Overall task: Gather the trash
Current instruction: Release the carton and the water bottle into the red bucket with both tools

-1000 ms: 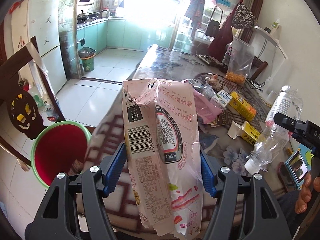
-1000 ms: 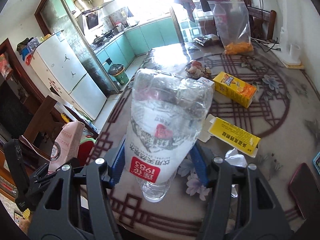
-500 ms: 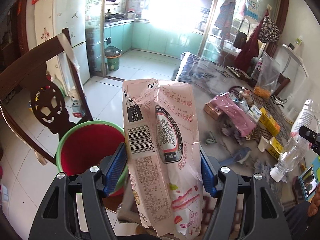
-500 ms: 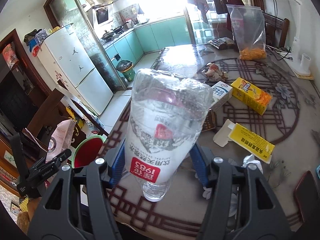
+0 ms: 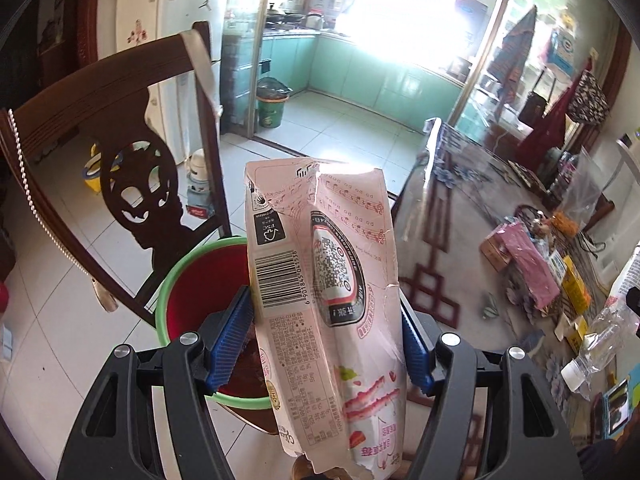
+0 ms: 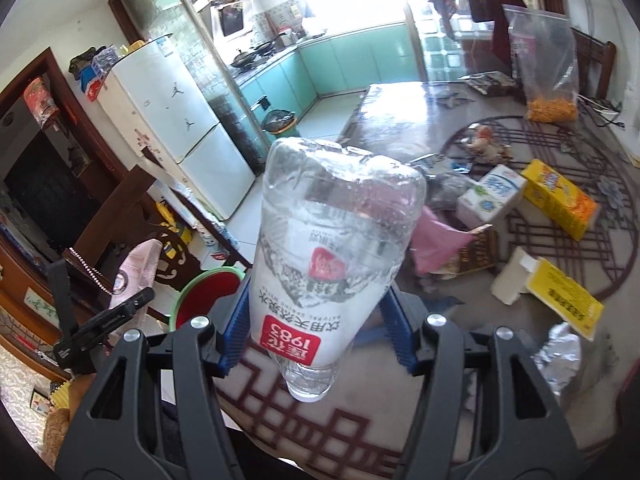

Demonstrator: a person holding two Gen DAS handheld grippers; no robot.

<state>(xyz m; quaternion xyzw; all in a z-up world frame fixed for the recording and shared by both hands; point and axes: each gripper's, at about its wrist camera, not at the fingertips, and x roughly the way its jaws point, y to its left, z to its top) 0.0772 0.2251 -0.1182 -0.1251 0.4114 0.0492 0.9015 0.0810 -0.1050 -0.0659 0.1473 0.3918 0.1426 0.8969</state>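
From the left wrist, the left tongs (image 5: 326,340) were clamped on a pink wrapper (image 5: 320,280), their blue pads pressing its two long edges. The wrapper stood nearly upright and hid part of the red bin (image 5: 200,300) with a green rim, which sat on the floor below and behind it. A dark wooden chair (image 5: 120,152) rose just behind the bin, and the tabletop (image 5: 448,240) lay to the bin's far side, with a pink packet (image 5: 528,260) and a yellow box (image 5: 576,284) lying on it, well apart from the bin.

From the right wrist, the right tongs (image 6: 320,332) were clamped on a clear plastic bottle (image 6: 332,248), neck toward the camera and base pointing away. This bottle was over the tabletop's near edge, not above the bin, which showed low and to one side, past the left tongs with their wrapper. Two yellow boxes (image 6: 560,200) and a white carton (image 6: 492,196) lay farther from the bin, across the tabletop.

My judgement is that the wrapper was close to a drop, though I could not tell whether it hung squarely over the bin's mouth. Light and stiff, it might catch the rim or the chair and slide to the floor. The bottle was held near its tapered shoulder, so it might slip or swing during the carry.
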